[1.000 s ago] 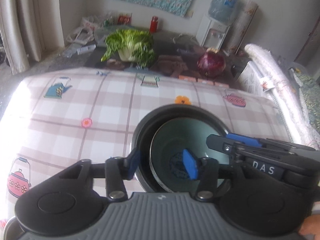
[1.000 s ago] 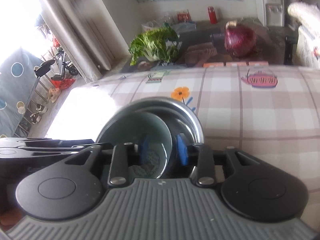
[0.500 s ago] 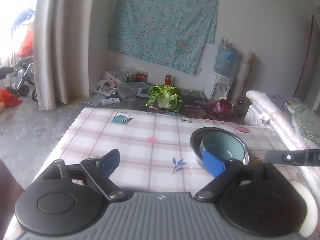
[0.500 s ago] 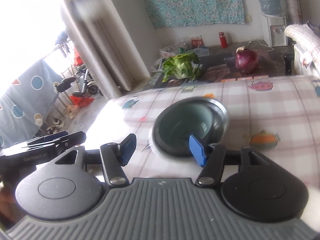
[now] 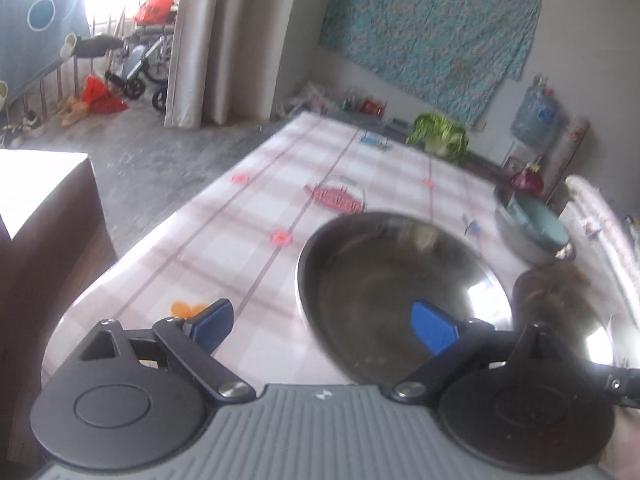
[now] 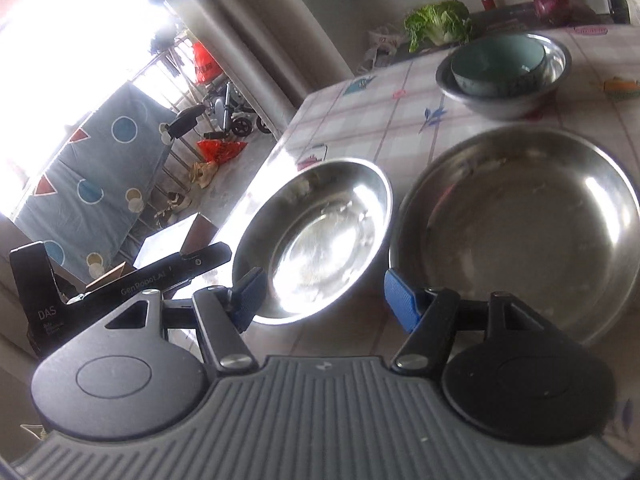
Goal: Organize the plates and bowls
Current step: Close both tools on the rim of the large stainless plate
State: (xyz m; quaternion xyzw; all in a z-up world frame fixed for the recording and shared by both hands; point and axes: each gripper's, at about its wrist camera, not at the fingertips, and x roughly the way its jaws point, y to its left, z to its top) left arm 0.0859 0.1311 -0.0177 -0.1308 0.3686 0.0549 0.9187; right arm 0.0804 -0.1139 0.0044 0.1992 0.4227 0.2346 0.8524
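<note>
Nearby, cabbage [image 6: 438, 24] beyond nested bowls [image 6: 502, 76].

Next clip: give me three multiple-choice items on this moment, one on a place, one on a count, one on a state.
1. Where does the teal bowl sit?
A. Inside a steel bowl
B. On the floor
C. Between the tongs

2. How many empty steel dishes lie nearest the right tongs?
A. None
B. Two
C. Four

3. How do the left tongs stand?
A. Shut on a dish
B. Shut on nothing
C. Open, holding nothing

Key: 1 A, its rim shows within the far steel bowl. 2 B, a smaller steel dish and a larger steel dish lie side by side. 3 C, the blue pads stand wide apart, gripping nothing.
</note>
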